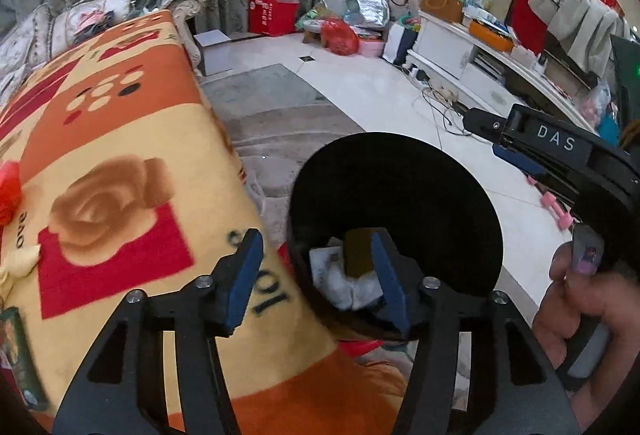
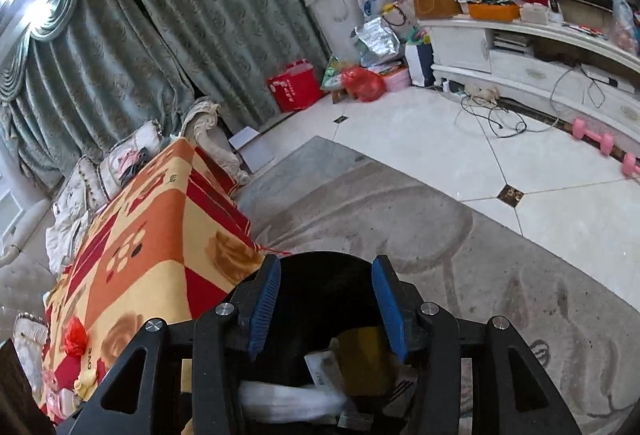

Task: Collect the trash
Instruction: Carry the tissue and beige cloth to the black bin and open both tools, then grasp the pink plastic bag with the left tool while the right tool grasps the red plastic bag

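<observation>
A black round trash bin (image 1: 400, 203) stands on the rug beside the cloth-covered table (image 1: 120, 155). It holds white paper (image 1: 352, 287) and a brown-yellow packet (image 1: 358, 251). My left gripper (image 1: 316, 275) is open and empty, over the table edge and the bin's rim. My right gripper (image 2: 326, 311) is open and empty directly above the bin (image 2: 320, 287), where white wrappers (image 2: 292, 401) and a yellow packet (image 2: 366, 359) lie. The right gripper's body shows at the right of the left wrist view (image 1: 560, 151). A red crumpled scrap (image 2: 75, 337) lies on the table.
The table cloth is orange, red and yellow (image 2: 160, 255). A pale scrap (image 1: 22, 261) and a red scrap (image 1: 8, 195) lie at its left edge. Pink dumbbells (image 2: 596, 139) and cables (image 2: 496, 115) lie on the tile floor by the white TV cabinet (image 2: 540, 71). Bags pile by the curtain.
</observation>
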